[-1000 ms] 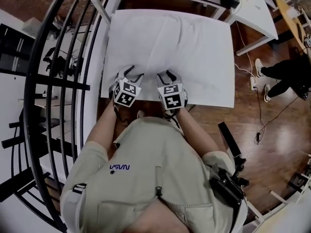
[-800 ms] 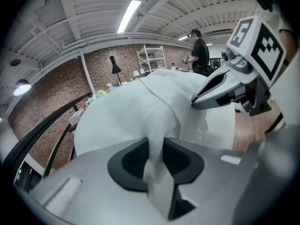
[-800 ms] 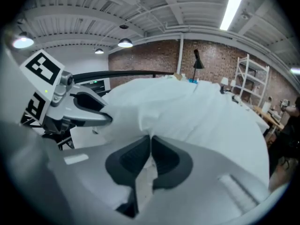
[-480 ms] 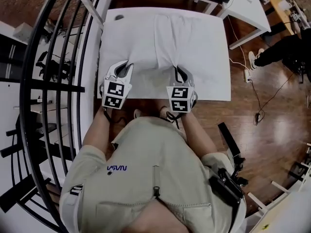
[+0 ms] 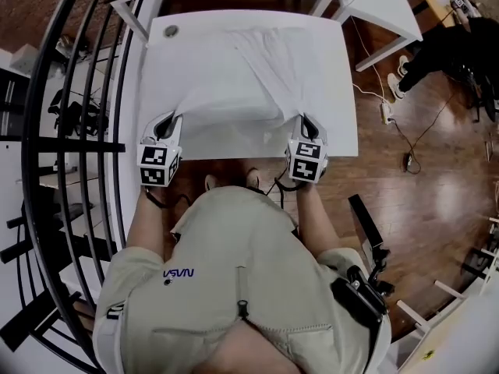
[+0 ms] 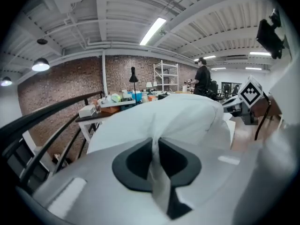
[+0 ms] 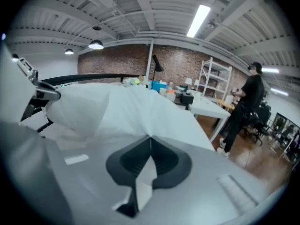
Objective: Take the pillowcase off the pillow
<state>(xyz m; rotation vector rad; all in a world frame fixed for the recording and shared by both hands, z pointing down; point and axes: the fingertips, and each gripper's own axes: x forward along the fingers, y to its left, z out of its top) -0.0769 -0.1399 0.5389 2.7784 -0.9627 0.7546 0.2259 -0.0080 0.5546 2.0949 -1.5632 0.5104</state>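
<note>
A white pillowcase (image 5: 234,92) over its pillow lies on the white table (image 5: 343,92) in the head view. My left gripper (image 5: 173,118) has the case's near left corner between its jaws, which are closing and pinch a fold of the cloth (image 6: 154,149). My right gripper (image 5: 302,119) is shut on the near right corner, and a tag of cloth (image 7: 143,182) sticks out behind its pads. Between the two grippers the near hem is stretched taut and lifted. The pillowcase bulges ahead in the left gripper view (image 6: 183,116) and in the right gripper view (image 7: 122,109).
A black curved railing (image 5: 93,92) runs along the left of the table. A small round mark (image 5: 171,31) sits at the table's far left corner. Another white table (image 5: 382,6) and a person in black (image 5: 444,49) are at the right, with cables (image 5: 405,139) on the wood floor.
Both grippers have moved apart along the near hem, from the middle out to its corners. Their jaws have shut on the cloth, and the hem now stretches between them.
</note>
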